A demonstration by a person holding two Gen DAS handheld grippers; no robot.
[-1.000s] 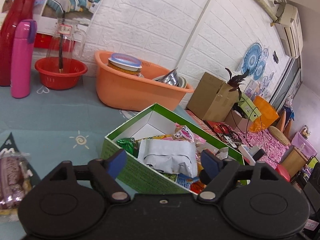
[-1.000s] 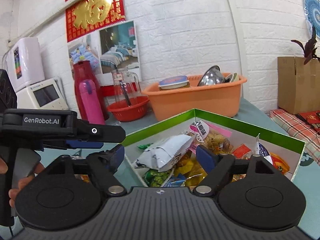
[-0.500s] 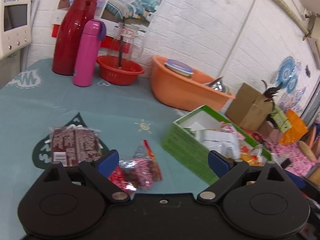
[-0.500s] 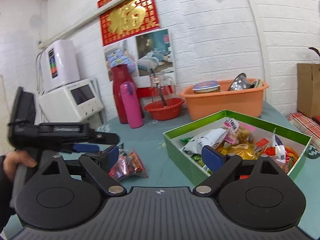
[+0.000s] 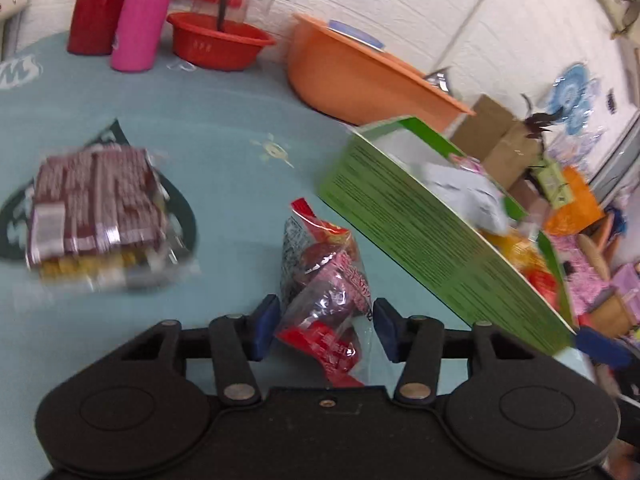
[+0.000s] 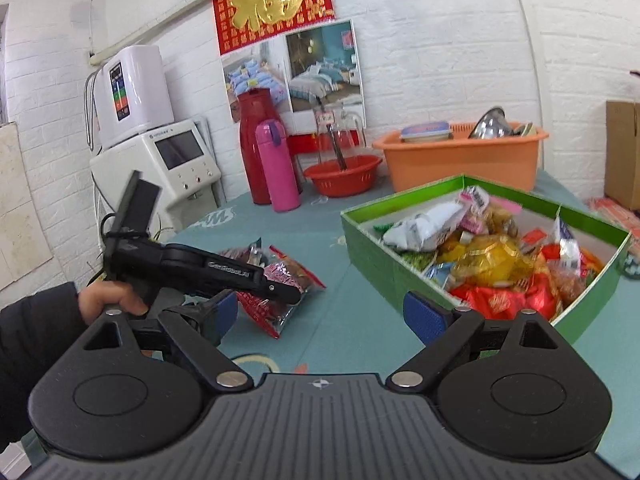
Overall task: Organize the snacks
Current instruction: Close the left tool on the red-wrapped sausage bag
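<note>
A red and clear snack bag lies on the teal table cloth between the open blue fingers of my left gripper, which is low over it and not closed on it. The same bag shows in the right wrist view, partly behind the left gripper. A brown snack pack lies to the left. The green box holds several snack packets and also shows in the left wrist view. My right gripper is open and empty, held above the table in front of the box.
At the back stand a red thermos, a pink bottle, a red bowl and an orange basin with dishes. A white machine is at the far left. A cardboard box is beyond the table.
My left gripper has swung left from the green box and come down around the red snack bag. My right gripper has drawn back from the box and stayed open.
</note>
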